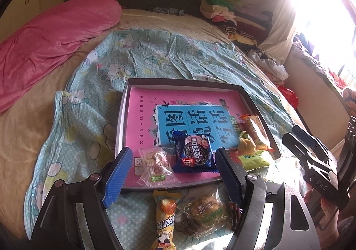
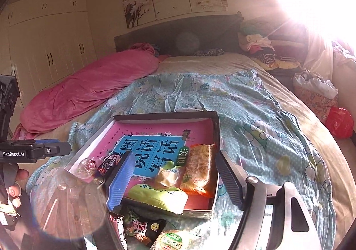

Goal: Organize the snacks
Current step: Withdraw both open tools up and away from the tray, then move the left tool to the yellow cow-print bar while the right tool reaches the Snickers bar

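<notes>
The bed (image 2: pixel 222 60) carried a cartoon sheet (image 2: pixel 255 116); on the sheet sat the box (image 2: pixel 160 116), with loose snacks (image 1: pixel 191 212) just before it and a pink quilt (image 2: pixel 89 94) left of it.

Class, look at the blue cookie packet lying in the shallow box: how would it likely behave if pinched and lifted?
The blue cookie packet is glossy film, so it may slip between the pads. It looks small and puffed, so probably light. The cookies inside could crack under a hard squeeze, and its crimped ends would likely flop.

Sunlit bedroom, bed (image 2: pixel 222 65), white wardrobe (image 2: pixel 49 49)
</notes>
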`<state>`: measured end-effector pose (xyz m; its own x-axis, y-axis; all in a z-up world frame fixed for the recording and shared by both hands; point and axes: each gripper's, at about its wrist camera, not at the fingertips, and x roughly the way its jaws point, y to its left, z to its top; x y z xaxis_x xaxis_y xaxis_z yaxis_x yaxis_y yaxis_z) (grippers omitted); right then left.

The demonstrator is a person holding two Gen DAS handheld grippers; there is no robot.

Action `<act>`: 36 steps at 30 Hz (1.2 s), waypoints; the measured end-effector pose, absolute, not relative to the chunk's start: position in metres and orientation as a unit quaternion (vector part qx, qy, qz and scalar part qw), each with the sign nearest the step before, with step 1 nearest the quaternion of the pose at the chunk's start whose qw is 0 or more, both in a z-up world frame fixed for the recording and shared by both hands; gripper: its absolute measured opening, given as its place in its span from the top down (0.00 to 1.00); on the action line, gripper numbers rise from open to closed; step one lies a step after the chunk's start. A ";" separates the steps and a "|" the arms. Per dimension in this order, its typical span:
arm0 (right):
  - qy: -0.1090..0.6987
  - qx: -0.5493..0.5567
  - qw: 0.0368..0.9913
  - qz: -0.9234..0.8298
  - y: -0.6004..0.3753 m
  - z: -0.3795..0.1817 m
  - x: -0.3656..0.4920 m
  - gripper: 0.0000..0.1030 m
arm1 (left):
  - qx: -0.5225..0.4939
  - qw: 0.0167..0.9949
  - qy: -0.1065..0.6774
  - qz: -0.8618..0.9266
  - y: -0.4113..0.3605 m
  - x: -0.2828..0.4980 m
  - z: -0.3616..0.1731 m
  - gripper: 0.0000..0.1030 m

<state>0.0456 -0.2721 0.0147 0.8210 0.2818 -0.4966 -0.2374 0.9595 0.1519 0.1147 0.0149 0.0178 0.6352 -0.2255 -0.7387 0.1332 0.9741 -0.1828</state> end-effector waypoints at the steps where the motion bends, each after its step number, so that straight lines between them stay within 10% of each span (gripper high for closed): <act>1: 0.265 0.041 0.954 0.137 -0.271 0.015 0.044 0.27 | -0.053 0.902 0.416 -0.097 0.016 0.113 0.017 0.25; 36: 0.300 0.006 0.939 0.169 -0.228 0.006 0.003 0.26 | -0.023 0.890 0.446 -0.089 0.013 0.086 -0.006 0.25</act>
<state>0.0031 -0.2281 0.0059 0.7635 0.3199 -0.5610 -0.3131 0.9431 0.1116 0.0863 0.0127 -0.0059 0.5860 -0.1783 -0.7905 0.1378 0.9832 -0.1196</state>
